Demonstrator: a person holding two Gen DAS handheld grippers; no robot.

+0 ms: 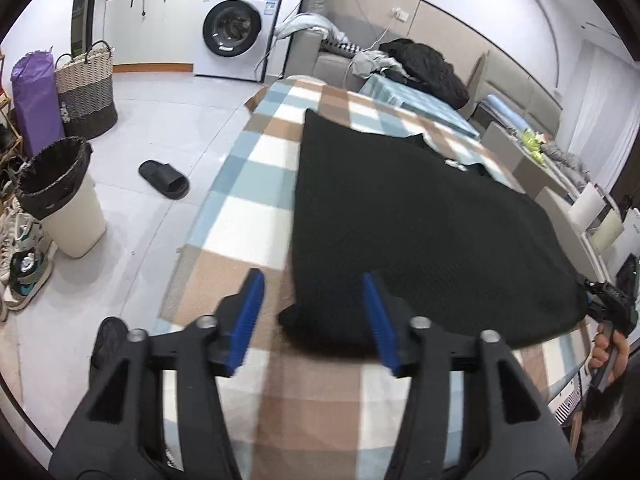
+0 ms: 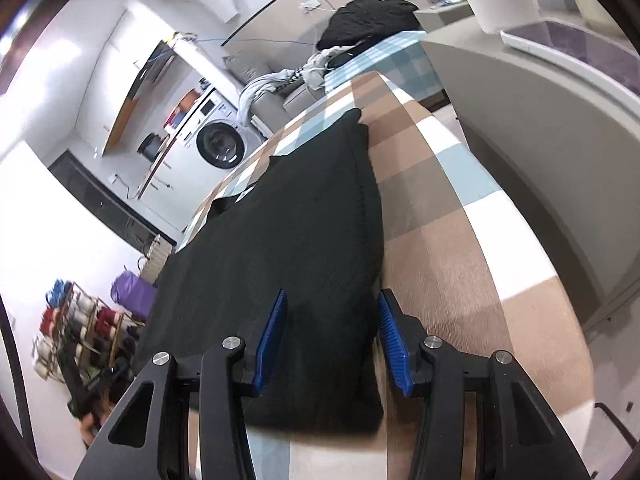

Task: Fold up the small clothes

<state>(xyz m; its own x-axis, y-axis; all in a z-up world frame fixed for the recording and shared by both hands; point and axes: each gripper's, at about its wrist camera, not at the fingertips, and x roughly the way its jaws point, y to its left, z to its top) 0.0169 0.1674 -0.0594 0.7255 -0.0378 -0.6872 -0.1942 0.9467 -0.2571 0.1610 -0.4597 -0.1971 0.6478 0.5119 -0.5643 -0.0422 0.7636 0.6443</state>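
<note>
Two grippers are in play, and both of yours stand with jaws spread wide, holding nothing.

In the left wrist view, your left gripper [image 1: 312, 312] hovers over the near edge of the checked blanket [image 1: 248, 184] that covers the worktop. The black knitted garment [image 1: 408, 220] lies spread flat on that blanket, reaching from near the far edge back to the near edge. Its near left corner sits between your jaws, closer to the right-hand blue pad [image 1: 380, 320], but the jaws are not closed on it. At the garment's near right corner you can see your right gripper [image 1: 610, 300] and the hand [image 1: 610, 354] holding it. On the floor to the left stand a lined waste bin [image 1: 60, 200], a woven basket [image 1: 86, 96] and a black slipper [image 1: 164, 179]; a washing machine [image 1: 236, 28] is at the back.

In the right wrist view, your right gripper [image 2: 332, 336] is low over the garment [image 2: 288, 240] at its near right corner. The garment's right edge runs up between the jaws, just inside the right-hand pad [image 2: 394, 344], with blanket [image 2: 448, 216] bare beyond it. A shoe rack [image 2: 80, 336] stands on the left.
</note>
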